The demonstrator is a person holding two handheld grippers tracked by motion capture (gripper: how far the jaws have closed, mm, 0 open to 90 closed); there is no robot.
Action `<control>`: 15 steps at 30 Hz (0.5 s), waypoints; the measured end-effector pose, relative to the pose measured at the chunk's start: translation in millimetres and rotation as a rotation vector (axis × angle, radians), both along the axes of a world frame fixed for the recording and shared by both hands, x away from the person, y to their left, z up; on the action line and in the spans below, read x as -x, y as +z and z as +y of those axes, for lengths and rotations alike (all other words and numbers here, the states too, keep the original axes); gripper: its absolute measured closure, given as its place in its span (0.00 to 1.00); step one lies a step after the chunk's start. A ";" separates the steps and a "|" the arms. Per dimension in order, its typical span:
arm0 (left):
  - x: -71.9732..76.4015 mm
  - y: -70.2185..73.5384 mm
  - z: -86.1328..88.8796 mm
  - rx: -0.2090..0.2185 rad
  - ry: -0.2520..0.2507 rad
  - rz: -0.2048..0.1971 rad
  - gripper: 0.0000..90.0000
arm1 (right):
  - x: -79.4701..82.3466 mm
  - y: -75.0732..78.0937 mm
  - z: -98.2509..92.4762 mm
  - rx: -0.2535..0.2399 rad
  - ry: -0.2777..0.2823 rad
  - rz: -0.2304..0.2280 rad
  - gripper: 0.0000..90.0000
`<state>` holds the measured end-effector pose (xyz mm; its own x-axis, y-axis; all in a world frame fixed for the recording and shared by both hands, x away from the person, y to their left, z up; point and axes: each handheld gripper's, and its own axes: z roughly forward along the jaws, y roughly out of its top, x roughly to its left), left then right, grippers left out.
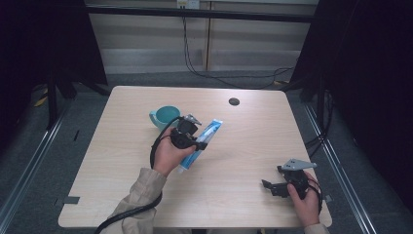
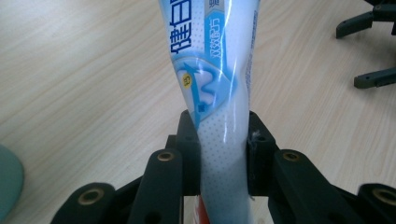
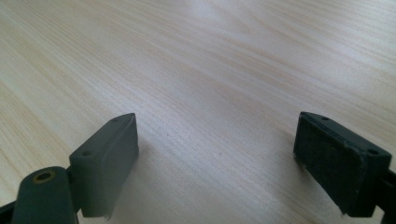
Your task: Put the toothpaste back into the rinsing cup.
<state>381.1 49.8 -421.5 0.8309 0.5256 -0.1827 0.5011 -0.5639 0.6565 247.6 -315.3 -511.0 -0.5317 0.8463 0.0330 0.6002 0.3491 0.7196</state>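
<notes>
Left gripper [image 2: 223, 158] has its jaws closed on the narrow lower part of a toothpaste tube [image 1: 200, 142], held tilted above the table [image 1: 243, 161] just beside the green cup [image 1: 164, 117]; the right gripper [image 1: 273, 185] rests with jaws wide apart and empty, well apart near the table's edge. To place the tube well, the person should likely keep the squeeze gentle and aim the cap end straight into the cup. Blue Chinese characters run along the tube, but no brand can be read.

I was working in a lab recording bay: bare wooden table [image 1: 243, 146], black curtains [image 1: 375, 73] (both sides), loose cables [image 1: 234, 75].
</notes>
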 end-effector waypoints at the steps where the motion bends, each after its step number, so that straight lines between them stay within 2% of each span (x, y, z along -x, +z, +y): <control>1: 0.0 0.4 0.7 0.010 0.007 -0.002 0.81 | 0.0 0.0 0.0 0.000 0.000 0.000 0.15; 12: -0.7 7.4 12.9 0.075 0.038 -0.016 0.81 | 0.0 0.0 0.0 0.000 0.000 0.000 0.15; 15: -1.4 9.6 17.3 0.095 0.052 -0.033 0.81 | 0.0 0.0 0.0 0.001 0.000 0.000 0.15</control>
